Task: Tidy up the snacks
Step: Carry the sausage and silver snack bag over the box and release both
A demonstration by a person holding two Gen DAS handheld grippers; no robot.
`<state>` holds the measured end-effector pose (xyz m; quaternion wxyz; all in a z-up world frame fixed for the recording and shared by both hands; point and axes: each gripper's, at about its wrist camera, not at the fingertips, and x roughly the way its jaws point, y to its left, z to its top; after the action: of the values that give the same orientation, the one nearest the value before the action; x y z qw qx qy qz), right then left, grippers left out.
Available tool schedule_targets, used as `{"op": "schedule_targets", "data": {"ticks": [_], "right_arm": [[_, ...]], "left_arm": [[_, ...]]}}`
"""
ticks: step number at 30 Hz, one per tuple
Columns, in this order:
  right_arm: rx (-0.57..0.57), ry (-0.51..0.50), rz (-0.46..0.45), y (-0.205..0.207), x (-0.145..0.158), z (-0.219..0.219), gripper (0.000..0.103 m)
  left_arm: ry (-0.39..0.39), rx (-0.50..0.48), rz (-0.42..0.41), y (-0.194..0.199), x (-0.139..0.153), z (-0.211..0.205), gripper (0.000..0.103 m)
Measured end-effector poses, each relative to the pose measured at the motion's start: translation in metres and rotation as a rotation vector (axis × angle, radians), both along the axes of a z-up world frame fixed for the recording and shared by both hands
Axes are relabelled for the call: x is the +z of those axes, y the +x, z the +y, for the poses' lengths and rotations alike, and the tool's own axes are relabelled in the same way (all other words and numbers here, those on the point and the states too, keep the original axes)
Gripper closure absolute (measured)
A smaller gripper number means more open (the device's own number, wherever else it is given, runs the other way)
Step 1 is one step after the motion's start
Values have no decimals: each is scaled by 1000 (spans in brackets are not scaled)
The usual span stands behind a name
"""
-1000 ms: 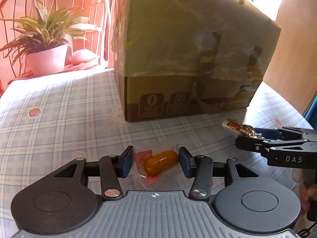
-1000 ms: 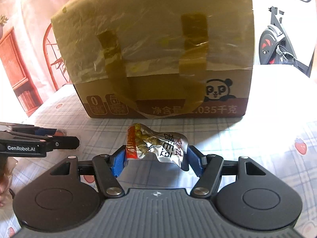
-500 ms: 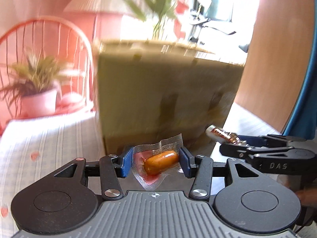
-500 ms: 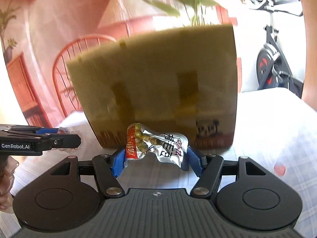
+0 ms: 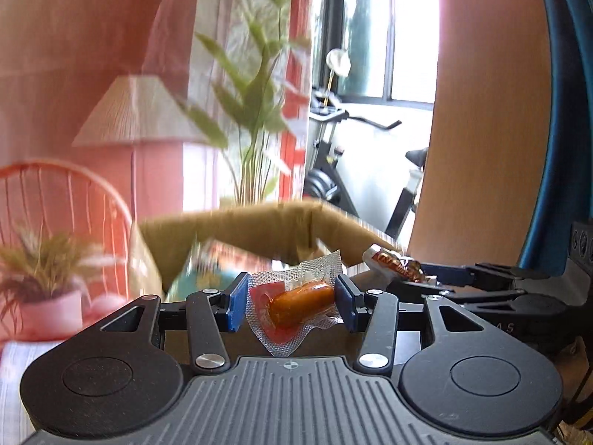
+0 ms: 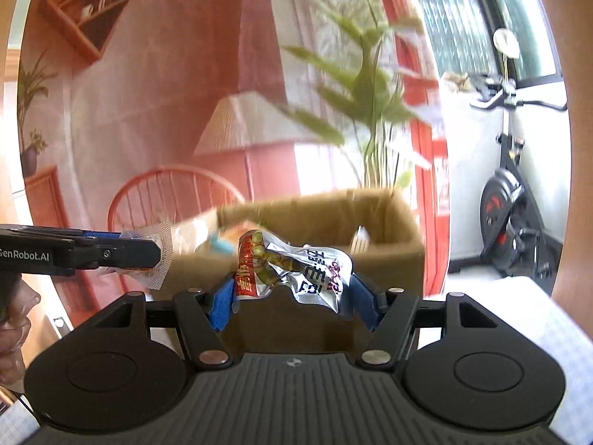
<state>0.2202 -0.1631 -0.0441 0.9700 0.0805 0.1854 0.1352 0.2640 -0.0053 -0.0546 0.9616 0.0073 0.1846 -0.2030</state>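
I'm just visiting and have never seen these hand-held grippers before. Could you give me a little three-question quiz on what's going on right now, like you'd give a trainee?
1. True or false: the left gripper is clamped on a sausage in a clear wrapper.
2. What does the right gripper hold? A) a silver foil snack packet B) a banana C) nothing
3. Fill in: ahead of both grippers stands a cardboard ____ with its top open.

Key
1. True.
2. A, the silver foil snack packet.
3. Box: the cardboard box has snacks already inside.
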Motion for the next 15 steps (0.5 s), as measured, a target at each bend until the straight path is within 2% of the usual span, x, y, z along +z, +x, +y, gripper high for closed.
{"op": "schedule_targets", "data": {"ticks": [5,9,15], "right_arm": [[3,-45,-33,36,15,-3,36],[-11,-63,-17,73,11,-3,36],[-9,-90,3,112,-1,3,36]], "left_arm": [[-17,17,-22,41,20,-11,51],[-37,41,14,79,26,-15,51],[-5,62,32,117,24,-26,50]]}}
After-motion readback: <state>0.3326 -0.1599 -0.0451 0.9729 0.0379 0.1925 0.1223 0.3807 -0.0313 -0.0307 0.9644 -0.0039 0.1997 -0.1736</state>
